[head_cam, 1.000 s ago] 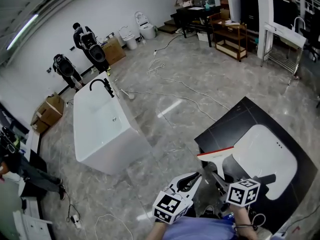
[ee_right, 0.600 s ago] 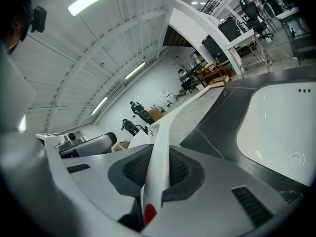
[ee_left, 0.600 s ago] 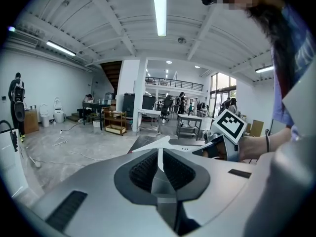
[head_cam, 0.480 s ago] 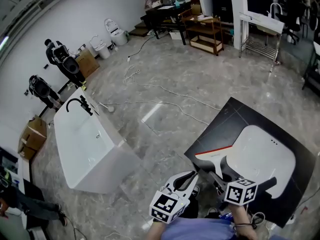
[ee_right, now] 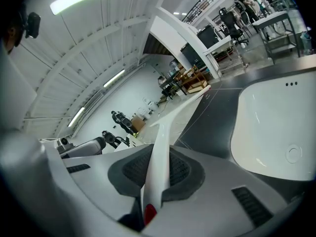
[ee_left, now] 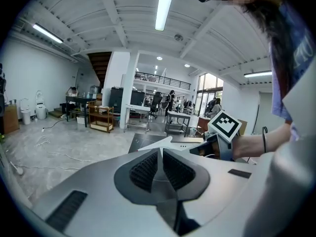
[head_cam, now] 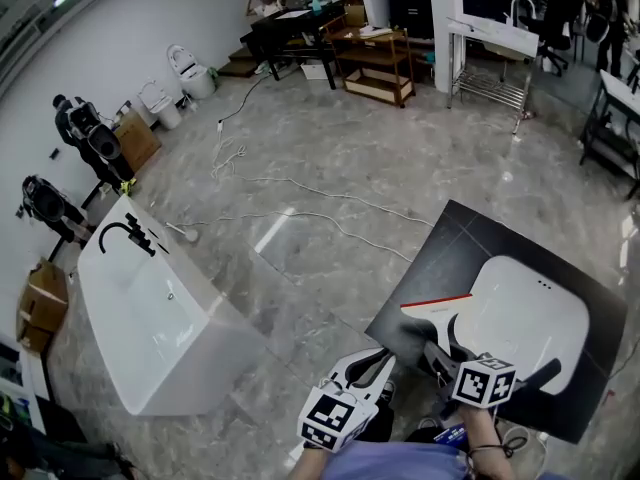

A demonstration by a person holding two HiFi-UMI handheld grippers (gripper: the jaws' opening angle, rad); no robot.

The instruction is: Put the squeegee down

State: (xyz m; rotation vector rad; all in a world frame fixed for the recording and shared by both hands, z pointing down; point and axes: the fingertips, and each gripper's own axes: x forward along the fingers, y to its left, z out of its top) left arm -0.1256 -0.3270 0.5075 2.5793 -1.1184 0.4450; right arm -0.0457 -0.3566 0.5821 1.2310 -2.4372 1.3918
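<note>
The squeegee (head_cam: 440,314), white with a red blade edge, hangs over the near left corner of a black slab (head_cam: 445,238) that carries a white basin (head_cam: 525,313). My right gripper (head_cam: 438,353) is shut on its handle. In the right gripper view the white handle (ee_right: 160,147) runs up between the pads towards the squeegee's head. My left gripper (head_cam: 385,358) hovers just left of it, over the floor. Its jaws are shut with nothing between them (ee_left: 160,154). The right gripper's marker cube (ee_left: 227,125) shows in the left gripper view.
A freestanding white bathtub (head_cam: 150,318) with a black tap stands on the grey floor to the left. Cables (head_cam: 300,208) trail across the floor. A wooden shelf (head_cam: 375,63), a metal rack (head_cam: 490,63), toilets (head_cam: 190,68) and boxes line the far walls.
Both grippers have moved on towards the black slab with the basin, with the squeegee held in the right one throughout. The bathtub has slid left in the head view.
</note>
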